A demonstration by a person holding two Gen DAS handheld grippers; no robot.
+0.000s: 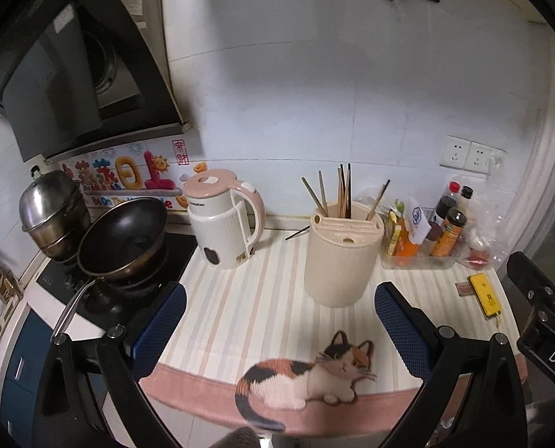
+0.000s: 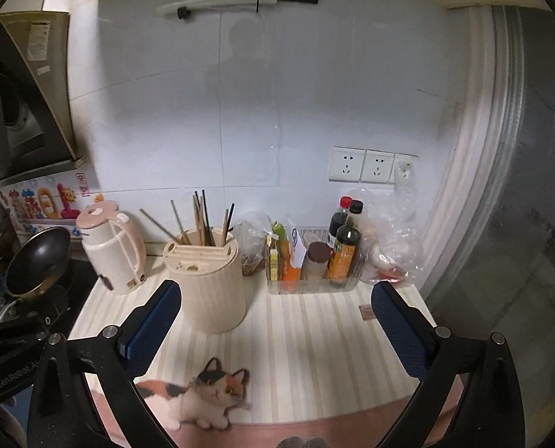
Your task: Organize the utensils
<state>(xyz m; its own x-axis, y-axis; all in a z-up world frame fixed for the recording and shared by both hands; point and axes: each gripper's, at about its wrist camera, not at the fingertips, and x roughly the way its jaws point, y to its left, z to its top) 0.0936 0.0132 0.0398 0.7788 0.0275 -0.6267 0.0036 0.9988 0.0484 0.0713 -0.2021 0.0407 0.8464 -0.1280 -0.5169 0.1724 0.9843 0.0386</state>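
Left wrist view: left claw (image 1: 279, 330) spread wide, blue pads (image 1: 161, 323) well apart, nothing between them, nothing touched; hovering above the front edge of the table (image 1: 240, 298) with its striped cloth and printed cat (image 1: 307, 380). Ahead, toward the middle of the table, cream utensil holder (image 1: 342, 257) standing upright, chopsticks (image 1: 342, 194) leaning at angles out of its top slots. One dark chopstick (image 1: 298, 232) lying flat near the back edge, between holder and kettle (image 1: 223, 220). Kettle at the left edge beside the stove, with black wok (image 1: 122, 239) and steel pot (image 1: 51, 209). Clear tray of bottles (image 1: 423, 246) at the back right corner; yellow device (image 1: 484, 295) by the right edge.

Right wrist view: right claw (image 2: 275, 326) likewise released, pads (image 2: 398, 330) far apart and empty, hanging over the front half of the table (image 2: 314, 336), touching nothing. Utensil holder (image 2: 206, 283) just beyond the left finger, chopsticks (image 2: 202, 220) sticking up from it; kettle (image 2: 111, 248) to its left, bottle tray (image 2: 314, 261) to its right at the back edge, crumpled plastic bag (image 2: 393, 239) in the back right corner.
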